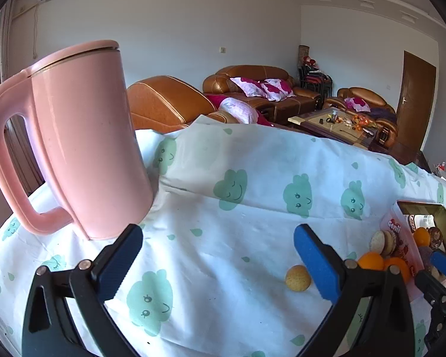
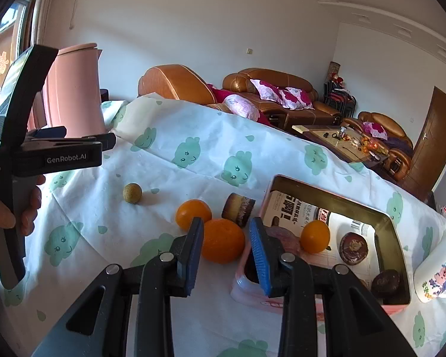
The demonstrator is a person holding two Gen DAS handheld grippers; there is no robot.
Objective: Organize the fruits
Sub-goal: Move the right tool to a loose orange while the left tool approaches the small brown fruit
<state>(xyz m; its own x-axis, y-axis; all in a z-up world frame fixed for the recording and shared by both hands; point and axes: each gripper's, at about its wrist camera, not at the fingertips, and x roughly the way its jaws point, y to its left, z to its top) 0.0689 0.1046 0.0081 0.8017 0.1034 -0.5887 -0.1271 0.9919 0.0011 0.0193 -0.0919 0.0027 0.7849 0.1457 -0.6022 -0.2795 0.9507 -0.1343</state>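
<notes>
Two oranges lie on the cloth left of a pink tin (image 2: 392, 217): a nearer one (image 2: 223, 241) and a farther one (image 2: 191, 212). A third orange (image 2: 314, 236) sits inside the tin with dark round cakes (image 2: 353, 248). A small yellow-green fruit (image 2: 132, 193) lies apart to the left; it also shows in the left wrist view (image 1: 297, 278). My right gripper (image 2: 227, 255) is open, its fingers on either side of the nearer orange, not closed on it. My left gripper (image 1: 217, 264) is open and empty over bare cloth, in front of the pink kettle.
A pink kettle (image 1: 86, 139) stands at the table's far left. A brown layered cake (image 2: 238, 209) lies beside the tin. A white cartoon mug (image 2: 440, 270) lies right of the tin. The cloud-print cloth (image 2: 193, 154) covers the table. Sofas stand behind.
</notes>
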